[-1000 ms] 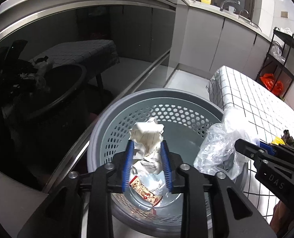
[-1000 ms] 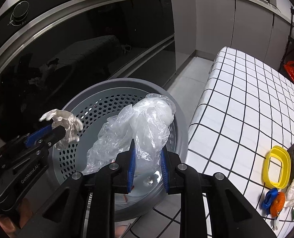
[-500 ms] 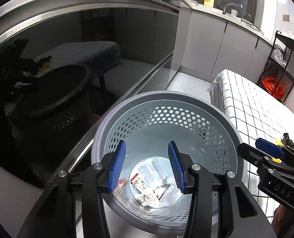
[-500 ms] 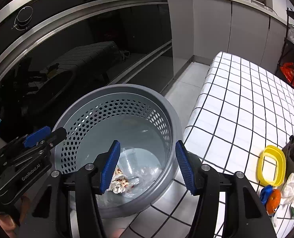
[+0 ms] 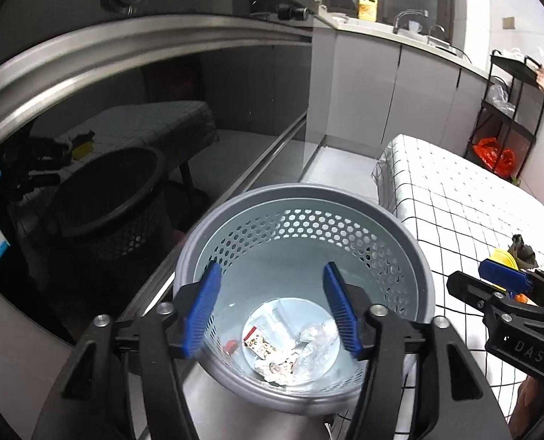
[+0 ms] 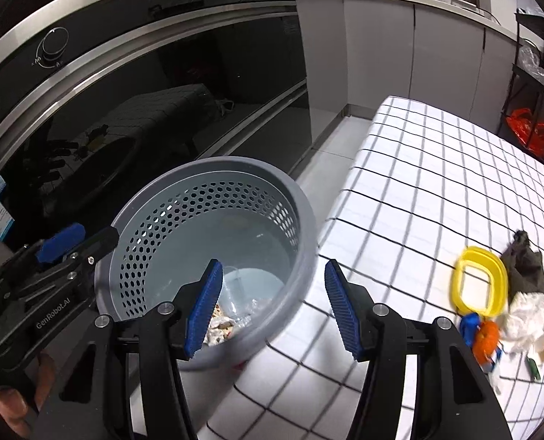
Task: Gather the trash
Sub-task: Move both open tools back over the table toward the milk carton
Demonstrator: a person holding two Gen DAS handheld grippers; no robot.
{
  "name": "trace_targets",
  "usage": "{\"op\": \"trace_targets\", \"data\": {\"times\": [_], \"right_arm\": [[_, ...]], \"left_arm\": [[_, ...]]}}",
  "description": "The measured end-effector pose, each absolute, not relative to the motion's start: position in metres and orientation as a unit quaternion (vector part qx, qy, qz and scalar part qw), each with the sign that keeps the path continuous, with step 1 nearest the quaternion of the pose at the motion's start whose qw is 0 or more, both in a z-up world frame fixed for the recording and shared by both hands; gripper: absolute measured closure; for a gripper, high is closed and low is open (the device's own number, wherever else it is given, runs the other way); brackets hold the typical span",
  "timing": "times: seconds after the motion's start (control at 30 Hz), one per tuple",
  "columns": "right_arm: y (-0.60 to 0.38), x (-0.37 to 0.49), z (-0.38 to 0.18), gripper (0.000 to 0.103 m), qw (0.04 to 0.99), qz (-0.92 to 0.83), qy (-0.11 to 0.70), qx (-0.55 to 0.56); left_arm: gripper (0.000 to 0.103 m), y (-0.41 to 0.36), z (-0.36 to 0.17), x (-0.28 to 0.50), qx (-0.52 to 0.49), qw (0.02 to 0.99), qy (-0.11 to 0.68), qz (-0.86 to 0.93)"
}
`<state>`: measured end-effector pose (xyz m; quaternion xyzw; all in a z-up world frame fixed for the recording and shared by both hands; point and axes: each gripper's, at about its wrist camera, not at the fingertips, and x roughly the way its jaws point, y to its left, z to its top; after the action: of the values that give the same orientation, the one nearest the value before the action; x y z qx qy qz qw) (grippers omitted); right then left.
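A grey perforated basket point(image 5: 411, 256) stands on the floor beside the table. Crumpled paper, a printed wrapper and clear plastic point(image 5: 283, 352) lie in its bottom. My left gripper point(image 5: 272, 267) hangs over the basket; its jaws are opening with nothing between them. My right gripper point(image 6: 272, 262) is open and empty above the basket's rim point(image 6: 301, 220), on the table side. Further trash lies on the checked tablecloth point(image 6: 437, 183): a yellow ring point(image 6: 479, 282), a dark scrap point(image 6: 525, 264), white tissue point(image 6: 525, 315), and orange and blue bits point(image 6: 484, 333).
A built-in oven with a dark glass door point(image 6: 162, 91) stands right behind the basket. Grey cabinets run along the far wall. A black rack holding a red bag point(image 6: 528, 132) is behind the table. A hand point(image 6: 11, 403) holds the left gripper.
Both grippers opened. The crumpled paper left the left jaws and the clear plastic bag left the right jaws; both now lie in the basket. Both grippers drew back and up a little.
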<state>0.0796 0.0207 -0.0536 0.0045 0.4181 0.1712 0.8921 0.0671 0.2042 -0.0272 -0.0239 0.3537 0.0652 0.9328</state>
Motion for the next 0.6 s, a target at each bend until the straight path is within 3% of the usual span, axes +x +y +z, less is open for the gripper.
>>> {"op": "trace_targets", "data": {"times": [0.23,0.3,0.6], "right_arm": [[-0.023,0.047,-0.047,0.042,0.9,0.139,0.412,0.025],[-0.043,0.036,-0.046,0.04,0.903,0.124,0.41,0.032],[-0.158,-0.012,-0.043,0.035,0.914,0.021,0.402,0.059]], "left_arm": [[0.041,0.181,-0.001,0.056,-0.009,0.94,0.339,0.037],[0.034,0.169,0.009,0.051,-0.006,0.944,0.328,0.026],[0.021,0.103,0.031,0.034,0.005,0.951,0.307,-0.034]]}}
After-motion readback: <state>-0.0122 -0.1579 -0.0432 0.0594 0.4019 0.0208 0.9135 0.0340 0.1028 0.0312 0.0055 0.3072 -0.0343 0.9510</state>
